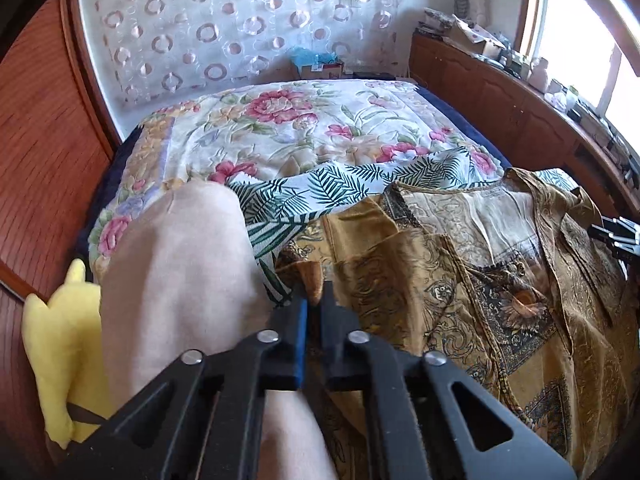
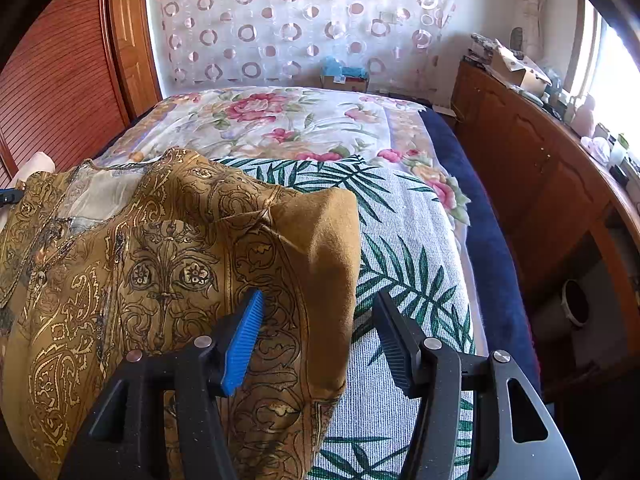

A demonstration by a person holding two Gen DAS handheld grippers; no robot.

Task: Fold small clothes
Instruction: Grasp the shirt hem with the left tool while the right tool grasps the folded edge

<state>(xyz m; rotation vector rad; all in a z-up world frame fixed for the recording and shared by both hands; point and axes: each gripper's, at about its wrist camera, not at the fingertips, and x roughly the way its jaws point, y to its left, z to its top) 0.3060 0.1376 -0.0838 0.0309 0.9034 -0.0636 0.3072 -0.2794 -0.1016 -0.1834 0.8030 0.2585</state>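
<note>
The left gripper pinches the shirt sleeve at the bed's near edge; the right gripper stands open, astride the other sleeve. To fold squarely, carry the pinched sleeve flat across the body.

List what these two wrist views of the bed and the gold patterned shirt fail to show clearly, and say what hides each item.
- Near hem of the gold patterned shirt: both views, covered by tong frames and cut by the bottom edge.
- Fabric nipped in the shut left tongs: left view, pads hide how much.
- Items on the wooden sideboard: both views, too small, washed out by window glare.
- Yellow cloth: left view, partly behind a beige garment.
</note>
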